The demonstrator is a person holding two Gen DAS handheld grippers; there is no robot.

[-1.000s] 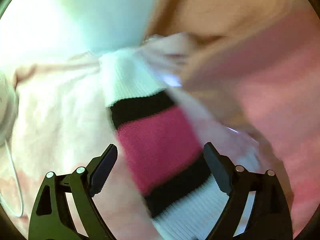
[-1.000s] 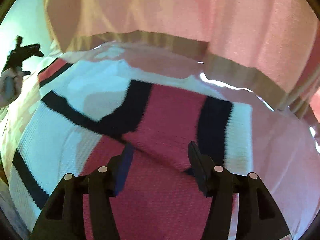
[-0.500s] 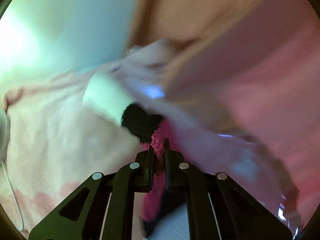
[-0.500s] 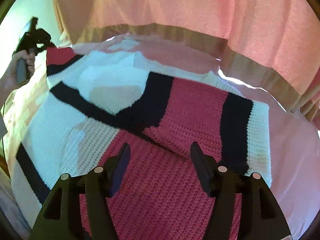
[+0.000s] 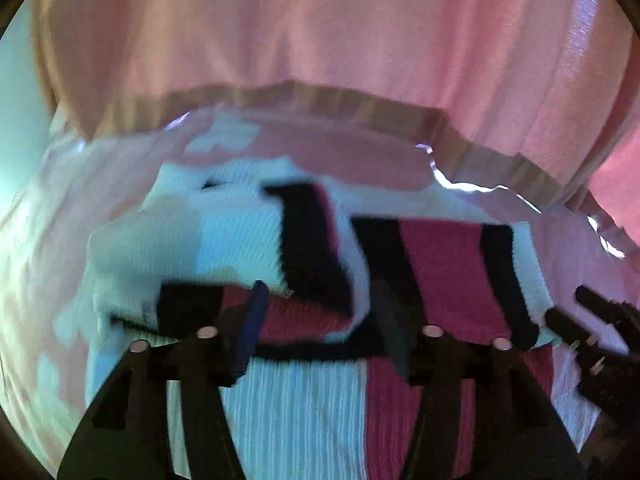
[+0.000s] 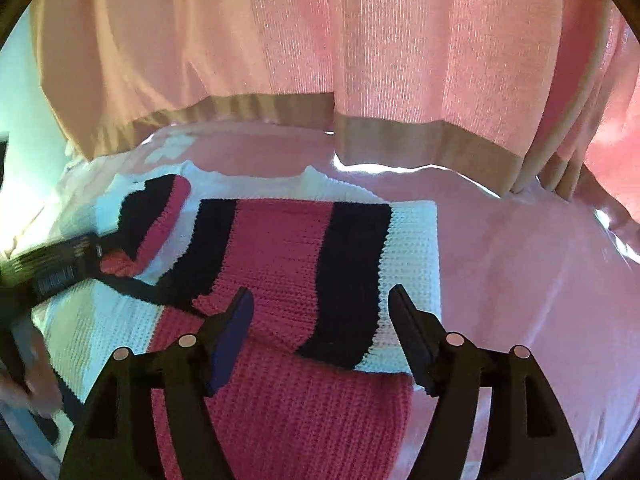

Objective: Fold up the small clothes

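A knitted sweater [image 6: 280, 264] with white, black and pink stripes lies on a pink bedsheet [image 6: 520, 280]. One sleeve is folded over the body; the other sleeve [image 6: 156, 216] lies across it at the left. My right gripper [image 6: 320, 320] is open and empty just above the sweater's body. My left gripper [image 5: 320, 320] is open above the sweater [image 5: 304, 400], with nothing between its fingers. The left gripper also shows, blurred, in the right wrist view [image 6: 52, 268] beside the folded sleeve. The right gripper shows at the right edge of the left wrist view [image 5: 592, 328].
A pink curtain [image 6: 360, 60] with a tan hem hangs behind the bed and reaches down to the sheet. A pale wall [image 5: 16, 128] is at the far left. The bedsheet [image 5: 48, 240] spreads around the sweater on both sides.
My left gripper was shut on the sleeve half a second ago; it has swung over the sweater's body, opened and let the sleeve go. The right gripper has stayed open above the sweater.
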